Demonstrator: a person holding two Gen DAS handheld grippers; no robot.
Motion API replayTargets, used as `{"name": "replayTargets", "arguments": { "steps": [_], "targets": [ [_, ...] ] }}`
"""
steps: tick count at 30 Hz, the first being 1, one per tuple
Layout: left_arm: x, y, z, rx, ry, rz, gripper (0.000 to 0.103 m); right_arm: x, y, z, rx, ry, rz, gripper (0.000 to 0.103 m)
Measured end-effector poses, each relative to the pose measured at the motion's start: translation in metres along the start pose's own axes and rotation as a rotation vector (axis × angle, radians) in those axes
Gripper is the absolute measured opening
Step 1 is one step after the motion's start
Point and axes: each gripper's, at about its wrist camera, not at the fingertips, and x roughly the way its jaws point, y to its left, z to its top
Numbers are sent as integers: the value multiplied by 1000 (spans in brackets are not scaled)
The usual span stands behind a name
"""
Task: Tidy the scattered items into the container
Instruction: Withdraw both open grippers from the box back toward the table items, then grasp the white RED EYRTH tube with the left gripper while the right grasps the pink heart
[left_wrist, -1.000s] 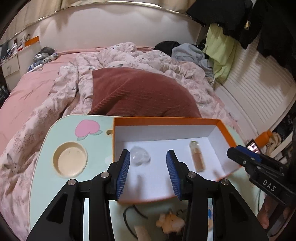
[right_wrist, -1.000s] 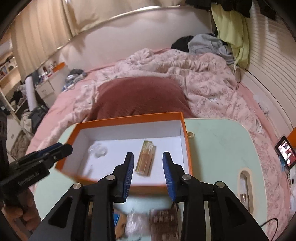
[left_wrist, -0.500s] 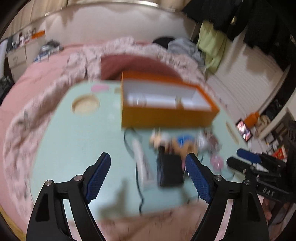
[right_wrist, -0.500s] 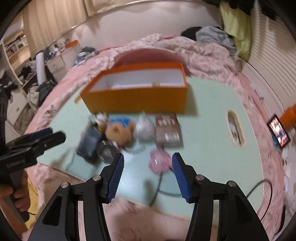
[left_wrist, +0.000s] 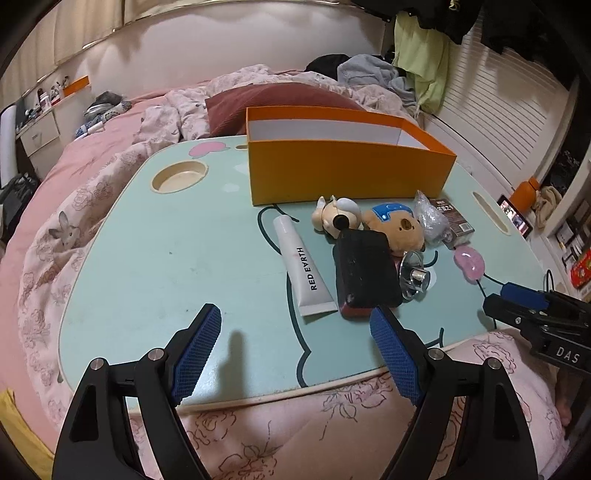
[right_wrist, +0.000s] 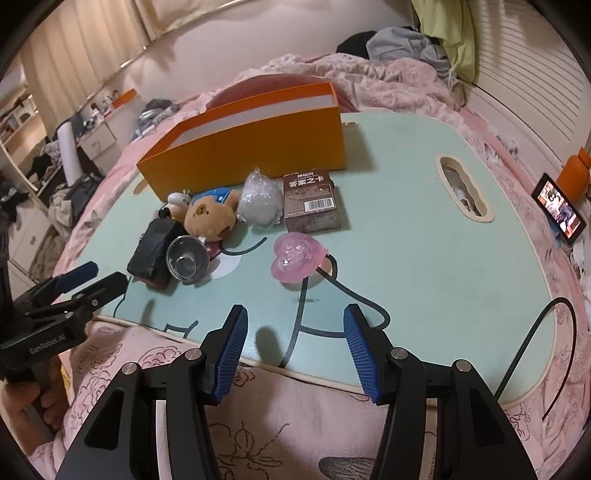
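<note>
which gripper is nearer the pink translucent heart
Right. The right gripper sits open just short of the pink translucent heart, which lies straight ahead of its gap. The left gripper is off to the heart's left, facing the white tube.

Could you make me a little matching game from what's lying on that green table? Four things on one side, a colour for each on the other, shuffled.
Things:
1. cream tube
2. heart-shaped case
3. storage box
4. card pack

Colours:
A. orange
B. brown
C. white
D. translucent pink

Pairs: 1-C, 2-D, 3-A, 4-B
</note>
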Motion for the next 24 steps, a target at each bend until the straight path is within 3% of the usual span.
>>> {"name": "replayTargets", "arguments": {
  "steps": [5,7,9,10,12,19,24],
  "targets": [
    [-1,15,6,-75,-8,-68,82,0,-1,1,1,-1,0,54],
    [1,26,15,-130,-12,-113,68,0,-1,1,0,0,0,54],
    [13,32,28,-132,13,-87,56,0,-2,1,0,1,2,54],
    [19,33,33,-128,34,-63,44,0,-2,1,0,1,3,54],
    [34,34,40,-143,73,-70,35,0,-2,1,2,1,5,54],
    [44,26,48,-170,82,-102,35,0,-3,1,8,1,11,54],
    [48,17,49,-129,57,-65,35,1,-3,1,8,1,11,54]
  ]
}}
